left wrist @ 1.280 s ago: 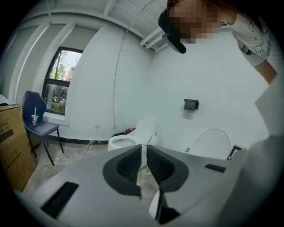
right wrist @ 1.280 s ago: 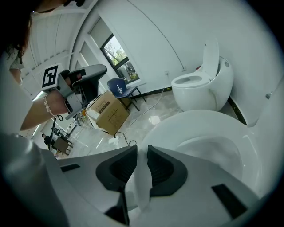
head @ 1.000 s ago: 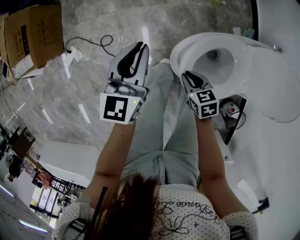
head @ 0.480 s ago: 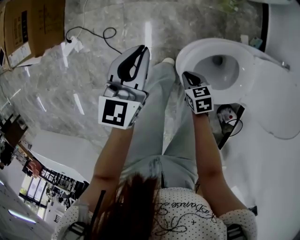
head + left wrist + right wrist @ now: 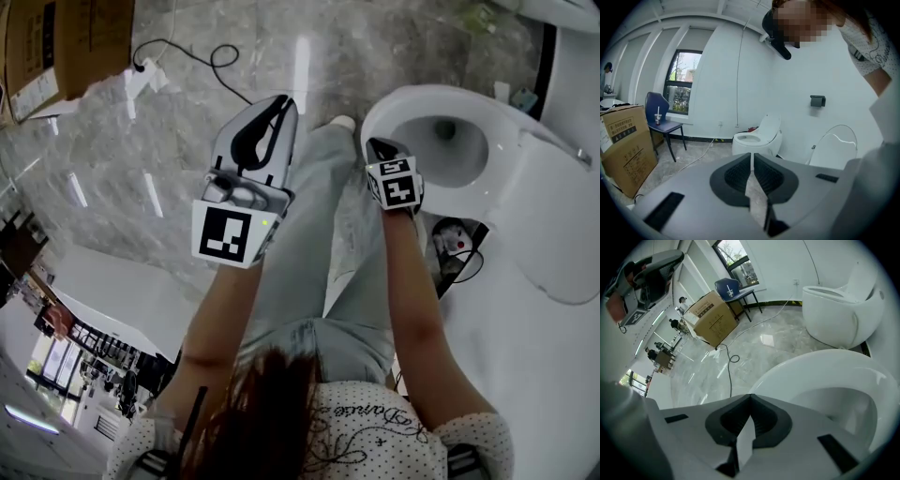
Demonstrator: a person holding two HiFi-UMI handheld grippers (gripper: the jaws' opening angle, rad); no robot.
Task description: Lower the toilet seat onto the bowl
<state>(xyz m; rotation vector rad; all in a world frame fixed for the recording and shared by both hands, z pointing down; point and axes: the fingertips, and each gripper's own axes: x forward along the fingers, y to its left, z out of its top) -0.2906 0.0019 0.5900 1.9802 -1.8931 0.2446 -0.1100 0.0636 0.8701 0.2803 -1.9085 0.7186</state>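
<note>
Both tools sit over the person's legs in the head view, above a grey marble floor. Left hand-held gripper: jaws together, ribbed pads meeting, nothing between them. It is held higher up, over the left thigh and well apart from the toilet, and it points across the room. Right hand-held gripper: jaws also pressed together and empty. Its tip is just beside the near-left edge of the bowl, and I cannot tell whether it touches. Toilet seat: it reads as the broad white ring lying flat round the bowl opening, with a thick smooth outer edge in the right gripper view, though I am not fully sure ring and rim are separate parts. The lid stands raised behind the bowl. A second toilet sits against the far wall with its own lid up. A cardboard box is at the upper left of the head view, with a black cable looped on the floor near it. A blue chair stands under the window beside the box.
</note>
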